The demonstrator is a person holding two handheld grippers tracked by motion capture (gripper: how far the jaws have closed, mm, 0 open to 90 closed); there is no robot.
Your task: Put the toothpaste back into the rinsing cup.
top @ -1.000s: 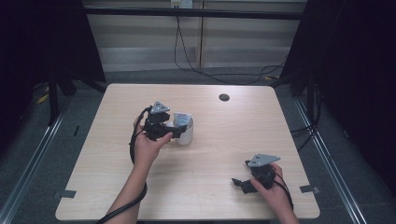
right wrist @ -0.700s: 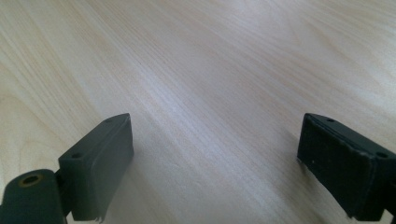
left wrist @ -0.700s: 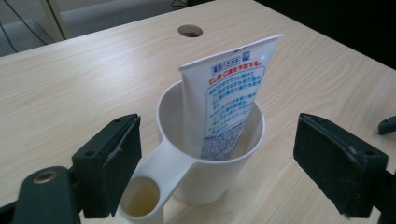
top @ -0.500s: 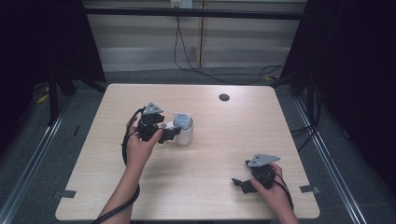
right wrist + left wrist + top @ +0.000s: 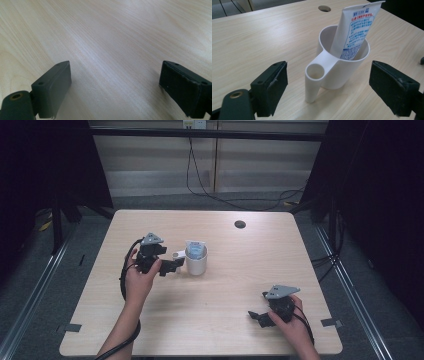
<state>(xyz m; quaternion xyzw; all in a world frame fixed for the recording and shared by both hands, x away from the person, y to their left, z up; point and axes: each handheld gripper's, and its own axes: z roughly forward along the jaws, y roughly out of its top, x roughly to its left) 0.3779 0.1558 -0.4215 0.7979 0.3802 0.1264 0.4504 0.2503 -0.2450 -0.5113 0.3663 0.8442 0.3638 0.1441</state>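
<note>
The left hand-held gripper (image 5: 328,92), jaws apart, flanks the white cup's (image 5: 342,72) side tube at the desk's (image 5: 240,320) centre, empty. The right hand-held gripper (image 5: 260,316) rests apart at five o'clock.

The toothpaste tube (image 5: 353,30) stands in the cup (image 5: 342,72); the cup's side holder (image 5: 314,82) lies between the left gripper (image 5: 328,82) jaws; table (image 5: 112,37) lies between the right gripper (image 5: 115,90) jaws.

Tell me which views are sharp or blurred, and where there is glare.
High view: dim, dark surroundings, the table evenly lit. Left gripper view: the white cup and toothpaste tube are sharp, soft shadows beneath. Right gripper view: pale glare on the wood, the jaws slightly soft.
</note>
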